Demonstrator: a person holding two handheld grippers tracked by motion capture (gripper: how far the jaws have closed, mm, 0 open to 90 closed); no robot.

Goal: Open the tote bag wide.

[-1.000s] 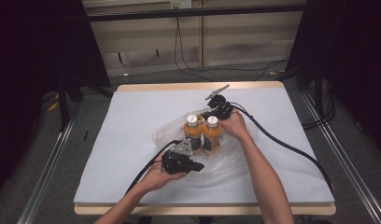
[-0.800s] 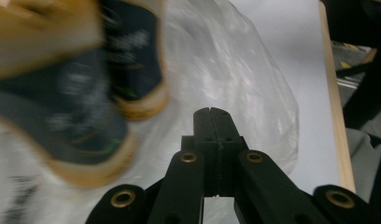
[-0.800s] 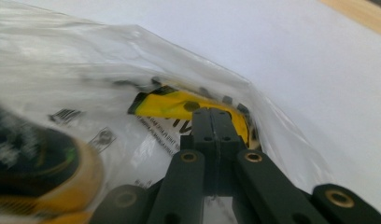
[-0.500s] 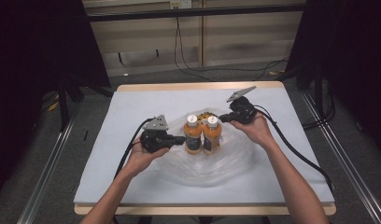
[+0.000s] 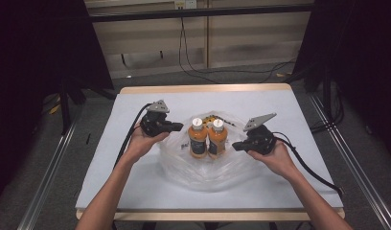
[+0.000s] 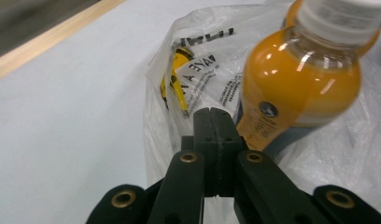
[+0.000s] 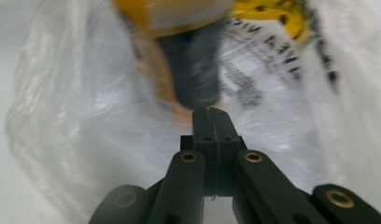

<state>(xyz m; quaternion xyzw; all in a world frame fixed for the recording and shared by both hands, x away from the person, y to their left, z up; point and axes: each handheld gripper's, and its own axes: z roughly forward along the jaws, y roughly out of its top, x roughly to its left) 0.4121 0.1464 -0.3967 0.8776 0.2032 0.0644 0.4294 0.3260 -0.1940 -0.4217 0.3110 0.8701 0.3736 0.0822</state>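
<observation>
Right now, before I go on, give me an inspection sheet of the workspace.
Surface: white sheet over a wood-edged table, flat.
Job's things: two orange bottles with white caps, upright, side by side on a clear plastic bag with black and yellow print.
Clutter: nothing seen.
Grippers: left gripper beside the bottles' left, right gripper beside their right; fingers of both shut, nothing between them.
Cables: one trails from each gripper off the table; more lie on the floor behind.
Surroundings: dark curtains at both sides, pale wall panels at the back.
</observation>
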